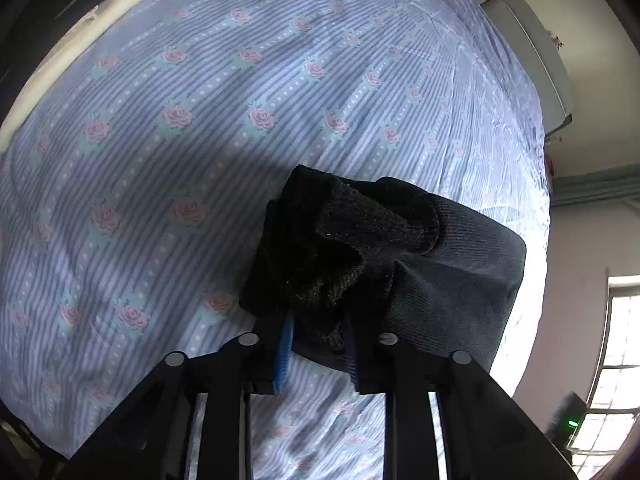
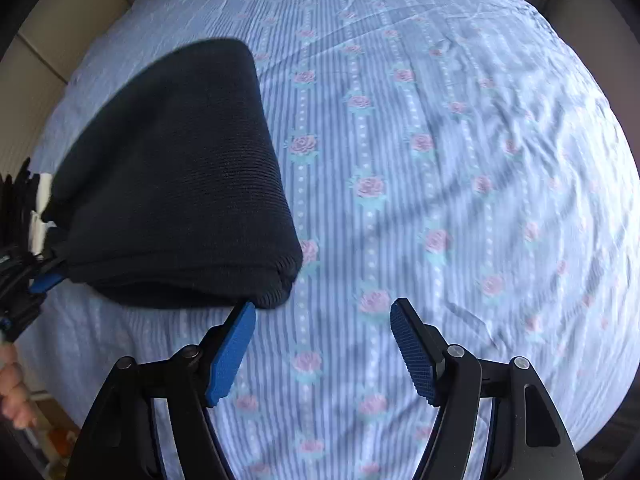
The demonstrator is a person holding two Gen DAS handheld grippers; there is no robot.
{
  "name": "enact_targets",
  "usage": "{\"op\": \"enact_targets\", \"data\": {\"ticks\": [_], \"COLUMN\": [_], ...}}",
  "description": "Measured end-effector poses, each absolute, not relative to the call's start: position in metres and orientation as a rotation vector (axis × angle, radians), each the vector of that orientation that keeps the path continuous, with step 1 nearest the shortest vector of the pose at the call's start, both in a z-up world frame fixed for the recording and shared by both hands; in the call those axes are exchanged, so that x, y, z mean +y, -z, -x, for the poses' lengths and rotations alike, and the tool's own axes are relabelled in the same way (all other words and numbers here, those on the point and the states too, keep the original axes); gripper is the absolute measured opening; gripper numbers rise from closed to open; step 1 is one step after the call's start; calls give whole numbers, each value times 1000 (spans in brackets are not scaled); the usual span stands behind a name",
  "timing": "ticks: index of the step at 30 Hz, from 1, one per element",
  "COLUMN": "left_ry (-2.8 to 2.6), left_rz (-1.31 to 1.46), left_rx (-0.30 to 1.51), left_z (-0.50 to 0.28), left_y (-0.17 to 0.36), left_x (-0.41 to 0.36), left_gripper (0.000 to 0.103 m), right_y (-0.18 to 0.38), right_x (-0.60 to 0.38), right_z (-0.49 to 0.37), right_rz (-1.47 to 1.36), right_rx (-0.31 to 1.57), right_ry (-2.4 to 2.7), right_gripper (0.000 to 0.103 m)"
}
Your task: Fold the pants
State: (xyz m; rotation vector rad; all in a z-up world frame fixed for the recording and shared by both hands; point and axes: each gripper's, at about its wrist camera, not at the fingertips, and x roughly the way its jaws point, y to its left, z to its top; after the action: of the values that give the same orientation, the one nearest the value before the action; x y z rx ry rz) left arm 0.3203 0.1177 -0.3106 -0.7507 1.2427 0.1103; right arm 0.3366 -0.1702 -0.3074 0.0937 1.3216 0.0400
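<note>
The black knit pants (image 1: 440, 272) are folded into a thick bundle above the blue striped bed sheet with pink roses (image 1: 180, 128). My left gripper (image 1: 318, 344) is shut on a bunched edge of the bundle, with fabric filling the gap between its blue pads. In the right wrist view the pants (image 2: 180, 184) hang tilted at the left, held at their left end by the left gripper (image 2: 42, 280). My right gripper (image 2: 324, 308) stands open and holds nothing, just right of the bundle's near corner, with its left fingertip (image 2: 246, 312) close under that corner.
The sheet (image 2: 440, 160) stretches wide with light wrinkles on the right. A cream cushion edge (image 1: 100, 16) lies at the bed's far left. A window (image 1: 616, 360) sits beyond the bed's right side. A person's hand (image 2: 12, 396) grips the left handle.
</note>
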Motion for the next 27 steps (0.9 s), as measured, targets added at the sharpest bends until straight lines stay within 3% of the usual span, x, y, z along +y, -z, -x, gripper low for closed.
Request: {"op": "enact_targets", "data": {"ticks": [3, 9, 13, 21, 27], "left_ry": [-113, -104, -79, 0, 30], "left_rz": [671, 702, 715, 718, 807], "left_rx": [1241, 1253, 1265, 1274, 1260], "left_z": [-320, -322, -318, -324, -323], "left_y": [306, 310, 313, 325, 346], "left_x": [113, 121, 127, 127, 134], "left_gripper": [42, 51, 60, 78, 80], "right_y": [280, 269, 305, 347, 361], "right_x": [-176, -147, -146, -154, -156], "right_z": [-326, -378, -423, -427, -430], "right_rz": [-138, -137, -284, -373, -371], "right_rx": [1232, 1130, 1240, 1339, 1347], "right_ry": [-64, -175, -228, -218, -233], "right_gripper": [70, 70, 70, 70, 70]}}
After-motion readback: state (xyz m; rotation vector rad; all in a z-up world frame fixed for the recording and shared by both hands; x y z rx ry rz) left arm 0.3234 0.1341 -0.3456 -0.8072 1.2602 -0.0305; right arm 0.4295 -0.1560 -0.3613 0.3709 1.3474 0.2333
